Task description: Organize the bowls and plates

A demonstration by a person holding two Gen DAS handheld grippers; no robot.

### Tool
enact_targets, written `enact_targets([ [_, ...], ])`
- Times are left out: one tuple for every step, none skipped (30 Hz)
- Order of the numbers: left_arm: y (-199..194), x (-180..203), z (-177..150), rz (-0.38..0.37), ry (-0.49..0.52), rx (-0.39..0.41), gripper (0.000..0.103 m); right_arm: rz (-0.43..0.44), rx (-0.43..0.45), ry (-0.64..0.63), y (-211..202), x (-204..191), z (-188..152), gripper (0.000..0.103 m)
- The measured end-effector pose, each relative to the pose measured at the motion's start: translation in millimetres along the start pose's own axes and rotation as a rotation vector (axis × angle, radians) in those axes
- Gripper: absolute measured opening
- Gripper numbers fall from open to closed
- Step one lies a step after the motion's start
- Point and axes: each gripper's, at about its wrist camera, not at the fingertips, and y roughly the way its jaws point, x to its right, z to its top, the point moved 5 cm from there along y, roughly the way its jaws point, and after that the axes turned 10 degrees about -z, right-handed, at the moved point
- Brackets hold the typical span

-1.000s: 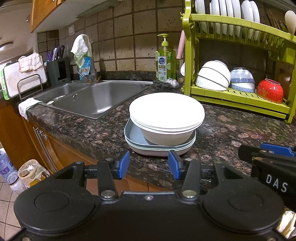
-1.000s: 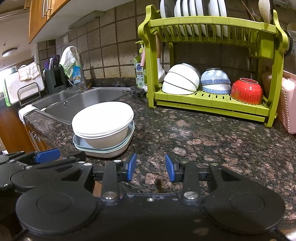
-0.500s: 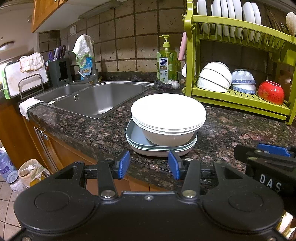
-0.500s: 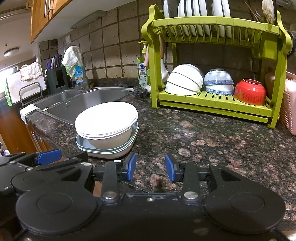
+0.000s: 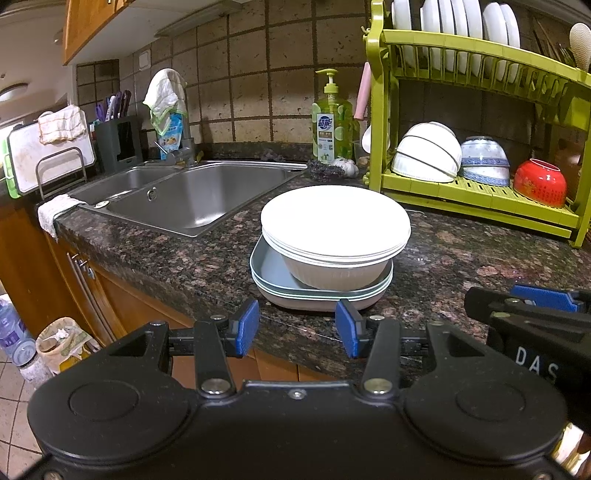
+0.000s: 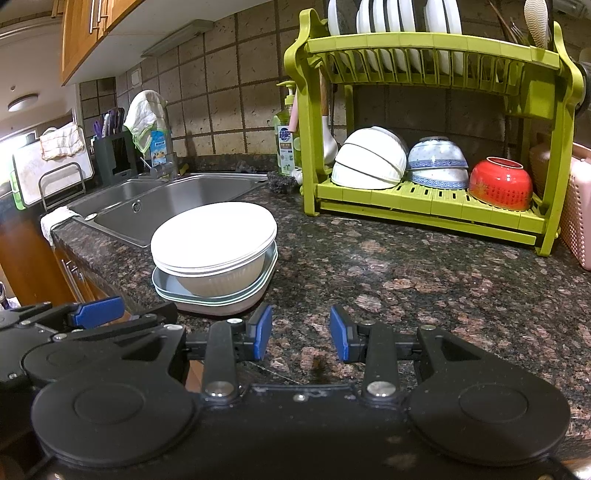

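A stack of white round plates [image 5: 334, 219] rests on a ribbed white bowl [image 5: 332, 275], which sits in grey-blue square dishes [image 5: 269, 271] on the granite counter. The same stack of plates [image 6: 214, 229] shows at the left in the right wrist view. My left gripper [image 5: 297, 326] is open, just in front of the stack near the counter edge. My right gripper [image 6: 301, 332] is open over bare counter, right of the stack. A green dish rack [image 6: 424, 206] holds white bowls [image 6: 369, 158], a blue-patterned bowl [image 6: 437, 162], a red bowl [image 6: 500, 182] and upright plates [image 6: 391, 22].
A steel double sink [image 5: 192, 192] lies left of the stack. A soap bottle [image 5: 330, 122] stands by the rack's left post. A pink basket [image 6: 578, 210] sits right of the rack. A knife block [image 5: 118, 142] and cutting board [image 5: 44, 155] are far left.
Both grippers have crept slightly forward toward the counter, so the stack and rack look a little nearer. Both stay open with nothing held.
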Motion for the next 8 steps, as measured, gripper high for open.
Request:
enact_targets([
  [0.0,-0.1,0.0,0.002,0.000,0.000,0.054,0.000,0.000,0.000,-0.1,0.0,0.0,0.037],
  [0.0,-0.4,0.0,0.002,-0.002,0.001,0.054,-0.001,-0.001,0.000,-0.1,0.0,0.0,0.037],
  [0.2,-0.7,0.0,0.000,-0.003,0.000,0.054,0.000,0.000,0.000,-0.2,0.1,0.0,0.037],
  [0.3,-0.9,0.0,-0.001,-0.004,-0.001,0.054,0.000,0.000,-0.001,-0.1,-0.1,-0.2,0.037],
  [0.4,-1.2,0.1,0.000,-0.005,-0.002,0.054,0.000,-0.001,-0.001,-0.1,0.0,0.0,0.037],
  [0.2,-1.6,0.0,0.000,-0.006,-0.001,0.054,0.000,-0.001,-0.003,0.3,0.0,-0.3,0.037],
  [0.0,-1.8,0.0,-0.001,-0.006,-0.001,0.054,0.000,-0.001,-0.004,0.4,-0.2,-0.4,0.037],
  [0.0,-1.8,0.0,-0.001,-0.005,-0.001,0.054,0.001,-0.001,-0.005,0.3,-0.5,-0.9,0.037],
])
